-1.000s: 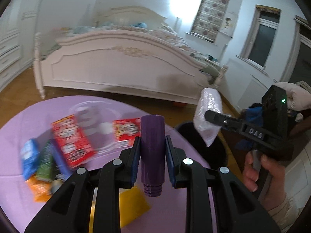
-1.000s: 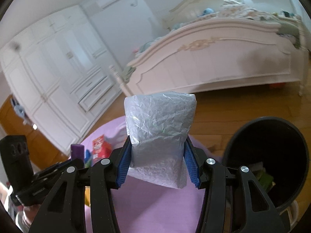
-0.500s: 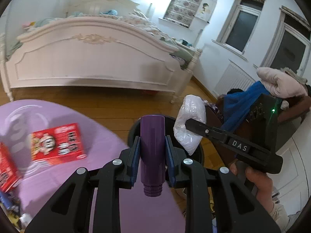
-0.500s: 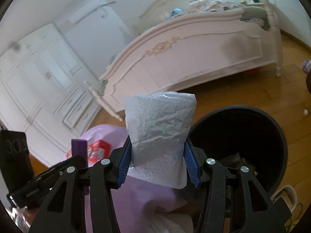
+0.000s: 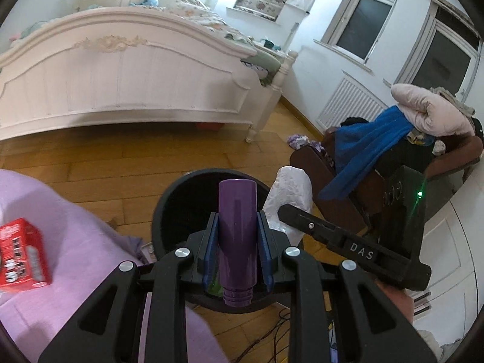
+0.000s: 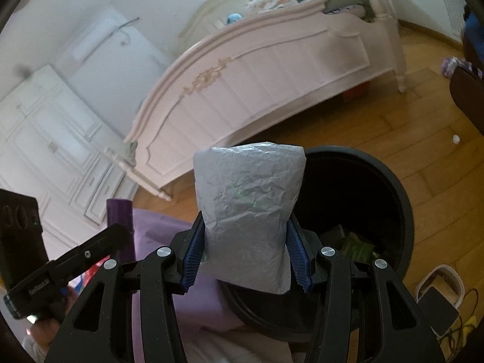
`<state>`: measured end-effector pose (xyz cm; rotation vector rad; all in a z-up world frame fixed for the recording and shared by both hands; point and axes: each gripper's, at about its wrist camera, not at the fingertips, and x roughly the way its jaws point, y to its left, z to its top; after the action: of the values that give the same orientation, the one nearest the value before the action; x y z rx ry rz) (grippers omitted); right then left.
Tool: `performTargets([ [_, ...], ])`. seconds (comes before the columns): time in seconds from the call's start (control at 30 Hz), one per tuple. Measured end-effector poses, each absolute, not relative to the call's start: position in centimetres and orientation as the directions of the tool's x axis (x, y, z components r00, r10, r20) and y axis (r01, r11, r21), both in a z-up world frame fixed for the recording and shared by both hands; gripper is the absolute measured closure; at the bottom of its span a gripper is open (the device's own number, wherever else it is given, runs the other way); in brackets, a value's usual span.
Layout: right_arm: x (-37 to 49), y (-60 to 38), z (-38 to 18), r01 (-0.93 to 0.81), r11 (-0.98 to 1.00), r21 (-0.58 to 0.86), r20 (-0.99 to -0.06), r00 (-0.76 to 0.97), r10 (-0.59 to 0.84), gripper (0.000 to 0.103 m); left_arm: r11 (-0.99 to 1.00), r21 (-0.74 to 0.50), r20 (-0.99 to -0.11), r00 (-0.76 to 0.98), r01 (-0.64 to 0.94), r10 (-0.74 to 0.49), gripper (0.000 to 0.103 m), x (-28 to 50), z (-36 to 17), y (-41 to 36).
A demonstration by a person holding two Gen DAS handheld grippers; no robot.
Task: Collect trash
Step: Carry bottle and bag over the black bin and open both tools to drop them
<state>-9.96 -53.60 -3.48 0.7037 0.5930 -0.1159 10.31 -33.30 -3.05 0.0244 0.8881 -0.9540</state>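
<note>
Jaws of left gripper (image 5: 237, 249) pinched 1 purple bottle (image 5: 237, 236), held over 1 black bin (image 5: 169, 199). Jaws of right gripper (image 6: 246, 257) pinched 1 crumpled white bag (image 6: 246, 208), also at the bin's mouth beside the bottle. 1 red box (image 5: 22, 255) lay on 1 purple tablecloth (image 5: 78, 242). Some wrappers sat inside the bin, count unclear.
</note>
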Motion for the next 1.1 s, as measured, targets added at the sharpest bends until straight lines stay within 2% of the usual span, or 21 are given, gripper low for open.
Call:
performTargets([
  [0.63,-10.8,-56.0,-7.2,0.351,0.719,0.600,-0.584,0.806,0.094,0.052,0.598,-0.347,-0.716,0.208,0.723,-0.666,0.078,10.9,-5.7,-37.2],
  [0.73,-10.8,-56.1,-7.5,0.366,0.713,0.598,-0.595,0.799,0.089,0.048,0.603,-0.353,-0.718,0.206,0.716,-0.665,0.076,11.0,-5.6,-37.6],
  [0.93,-11.0,-56.3,-7.4,0.385,0.708,0.592,-0.598,0.798,0.066,0.030,0.604,-0.343,-0.720,0.212,0.719,-0.661,0.074,10.8,-5.6,-37.9],
  [0.97,-11.1,-56.3,-7.3,0.387,0.708,0.590,-0.600,0.798,0.063,0.028,0.605,-0.343,-0.721,0.212,0.719,-0.660,0.072,10.8,-5.6,-37.9],
  [1.03,-11.1,-56.2,-7.2,0.388,0.710,0.588,-0.600,0.797,0.062,0.028,0.608,-0.343,-0.718,0.217,0.716,-0.661,0.060,10.6,-5.5,-37.8],
  [1.1,-11.1,-56.2,-7.0,0.388,0.711,0.586,-0.602,0.796,0.062,0.028,0.608,-0.344,-0.712,0.223,0.716,-0.666,0.058,10.4,-5.2,-37.4],
])
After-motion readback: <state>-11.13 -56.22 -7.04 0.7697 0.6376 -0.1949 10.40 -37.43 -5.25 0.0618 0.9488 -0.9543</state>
